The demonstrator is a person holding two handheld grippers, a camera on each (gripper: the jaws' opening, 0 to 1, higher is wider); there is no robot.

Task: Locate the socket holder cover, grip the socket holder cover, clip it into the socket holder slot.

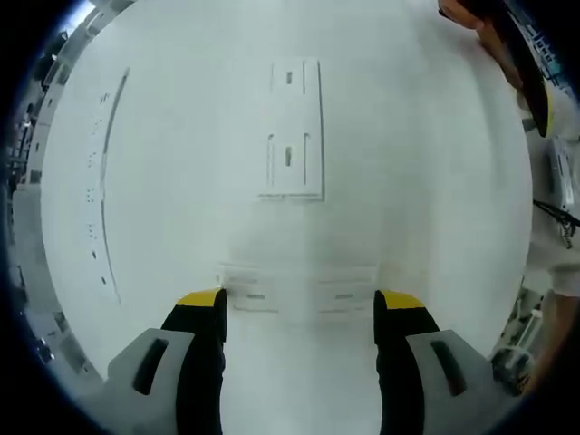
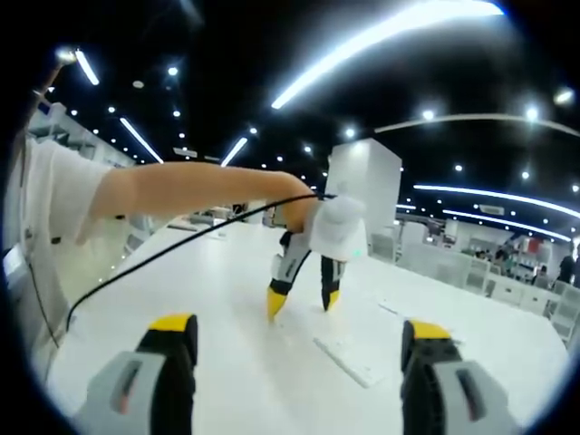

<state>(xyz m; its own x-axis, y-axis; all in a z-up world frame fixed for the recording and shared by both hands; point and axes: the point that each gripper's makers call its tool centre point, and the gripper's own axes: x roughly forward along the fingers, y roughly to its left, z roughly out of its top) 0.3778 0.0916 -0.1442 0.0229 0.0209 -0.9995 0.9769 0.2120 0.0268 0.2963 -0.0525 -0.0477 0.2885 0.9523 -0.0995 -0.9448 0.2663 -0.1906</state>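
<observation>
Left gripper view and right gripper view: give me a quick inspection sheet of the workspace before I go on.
Surface: white table, bare around the parts.
Job's things: a white socket holder plate lies flat ahead of the left gripper; a blurred white piece lies near the jaw tips, likely the cover, too blurred to confirm.
Clutter: a long thin white strip at the table's left.
Grippers: left gripper open, empty, jaws either side of the near piece; right gripper open, empty, raised.
Cables: black cable along the person's arm to the left gripper.
Surroundings: large hall, ceiling strip lights, white pillar.
</observation>
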